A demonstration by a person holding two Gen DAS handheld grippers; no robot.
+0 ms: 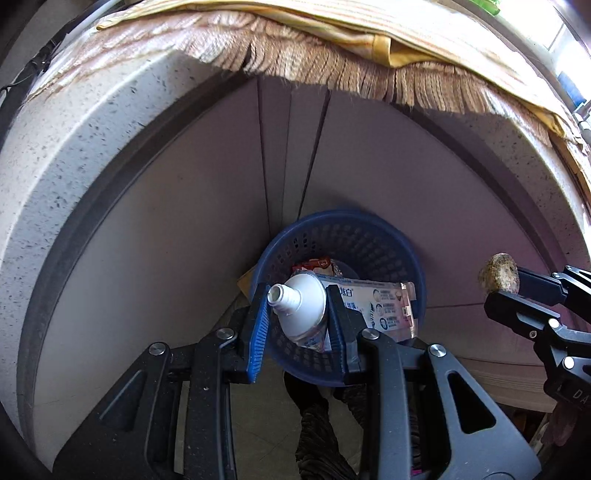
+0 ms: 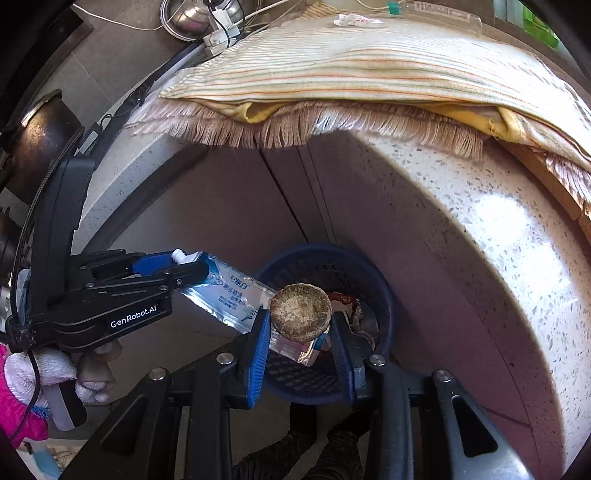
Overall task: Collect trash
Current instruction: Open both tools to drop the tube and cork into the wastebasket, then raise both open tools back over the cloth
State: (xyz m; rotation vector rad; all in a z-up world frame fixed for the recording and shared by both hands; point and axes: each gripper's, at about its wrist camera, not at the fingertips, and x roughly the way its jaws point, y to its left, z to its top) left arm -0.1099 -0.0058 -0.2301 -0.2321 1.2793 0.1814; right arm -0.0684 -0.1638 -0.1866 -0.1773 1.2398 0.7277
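My left gripper (image 1: 298, 299) is shut on a toothpaste tube (image 1: 384, 306) just behind its white neck, and the tube's flat tail lies across the mouth of a blue mesh basket (image 1: 343, 221) on the floor below. A red wrapper (image 1: 314, 264) lies inside the basket. My right gripper (image 2: 301, 319) is shut on a round brown crumbly disc (image 2: 300, 310), held over the basket (image 2: 384, 295). In the right wrist view the left gripper (image 2: 181, 266) comes in from the left with the tube (image 2: 229, 295) slanting toward the basket. In the left wrist view the right gripper (image 1: 506, 290) holds the disc (image 1: 498, 273) to the right of the basket.
A speckled stone counter edge (image 2: 480, 236) curves above the basket, with grey cabinet doors (image 1: 184, 221) behind it. A fringed mat (image 2: 258, 125) and striped cloth (image 2: 369, 62) hang over the counter. A metal bowl (image 2: 188, 18) and cables lie farther back. A white-gloved hand (image 2: 40, 369) holds the left gripper.
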